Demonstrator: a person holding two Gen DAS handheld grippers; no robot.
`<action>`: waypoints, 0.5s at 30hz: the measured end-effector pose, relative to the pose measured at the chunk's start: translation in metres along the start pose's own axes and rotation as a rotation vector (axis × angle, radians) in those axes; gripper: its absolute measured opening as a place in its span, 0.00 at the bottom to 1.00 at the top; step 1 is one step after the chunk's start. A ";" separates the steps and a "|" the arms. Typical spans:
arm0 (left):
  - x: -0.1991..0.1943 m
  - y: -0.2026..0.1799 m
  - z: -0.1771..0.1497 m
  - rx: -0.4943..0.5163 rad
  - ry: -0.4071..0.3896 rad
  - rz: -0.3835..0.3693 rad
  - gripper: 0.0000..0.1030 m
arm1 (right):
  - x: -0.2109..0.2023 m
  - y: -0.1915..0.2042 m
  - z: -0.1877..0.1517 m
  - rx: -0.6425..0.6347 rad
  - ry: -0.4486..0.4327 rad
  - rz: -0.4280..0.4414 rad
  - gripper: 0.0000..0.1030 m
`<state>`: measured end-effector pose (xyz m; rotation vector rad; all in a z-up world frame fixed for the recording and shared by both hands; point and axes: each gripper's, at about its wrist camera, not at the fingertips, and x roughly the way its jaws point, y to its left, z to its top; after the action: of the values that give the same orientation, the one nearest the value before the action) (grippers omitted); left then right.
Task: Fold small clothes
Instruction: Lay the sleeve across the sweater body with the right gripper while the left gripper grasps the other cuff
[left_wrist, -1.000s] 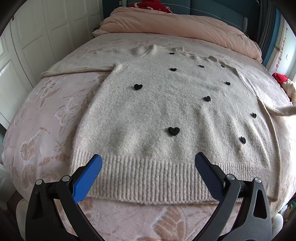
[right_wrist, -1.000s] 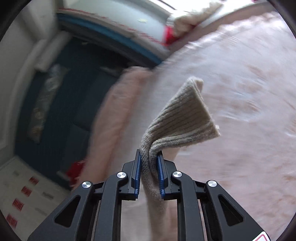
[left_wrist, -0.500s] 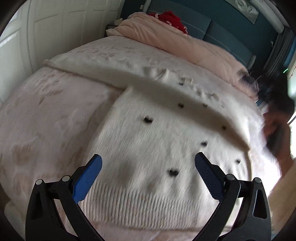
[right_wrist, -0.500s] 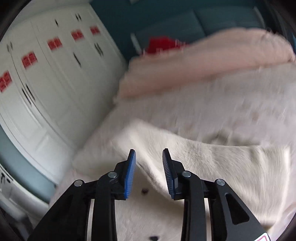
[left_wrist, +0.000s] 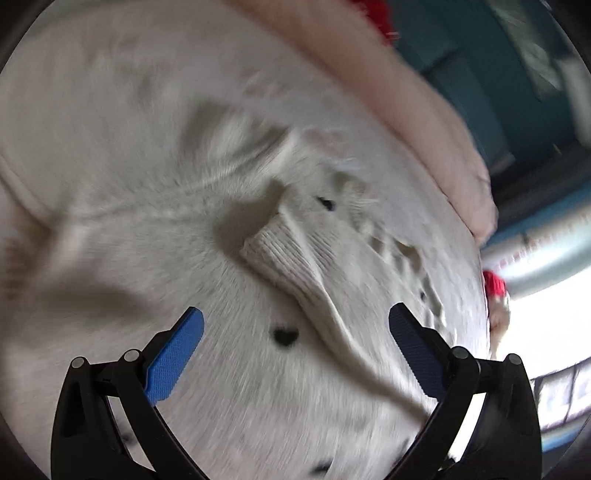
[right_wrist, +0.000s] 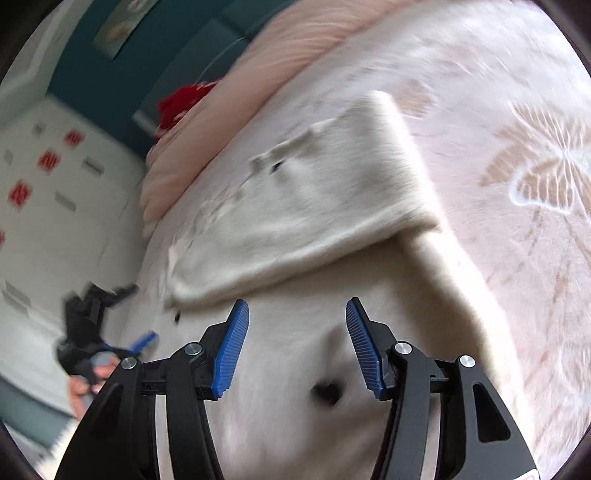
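Left wrist view: left gripper spread wide, nothing between the blue pads, hovering close over the cream knit sweater. Sweater lies flat on the bed. One sleeve is folded diagonally across the body, and its ribbed cuff rests on the chest area. The sleeve runs from the cuff down toward the right finger of the gripper. Small black hearts dot the knit; one heart sits just beside the sleeve, between the two fingers in the frame. Peach duvet is bunched along the head of the bed, with a red item beyond it. Frame is motion-blurred, so fine detail is unreliable.

Right wrist view: right gripper open at a moderate gap, empty, low over the sweater body. Folded sleeve lies across the sweater ahead of the fingers, not touching them. A black heart shows just below the gap. Floral pink bedspread is exposed to the right. Left gripper is visible at the far left, blurred, with the person's hand on it. White wardrobe with red stickers behind.
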<state>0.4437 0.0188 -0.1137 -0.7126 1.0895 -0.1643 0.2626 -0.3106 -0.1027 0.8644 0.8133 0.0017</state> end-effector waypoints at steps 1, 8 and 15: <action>0.008 0.002 0.002 -0.032 0.000 0.009 0.92 | 0.005 -0.011 0.004 0.042 -0.002 0.012 0.54; 0.018 -0.024 0.026 0.053 -0.049 -0.014 0.07 | 0.022 -0.020 0.056 0.119 -0.094 0.029 0.07; -0.008 -0.017 0.018 0.178 -0.123 -0.039 0.07 | 0.000 -0.021 0.058 -0.013 -0.156 -0.038 0.06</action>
<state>0.4595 0.0172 -0.0924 -0.5773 0.9315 -0.2447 0.2933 -0.3641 -0.0954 0.8256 0.6829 -0.0924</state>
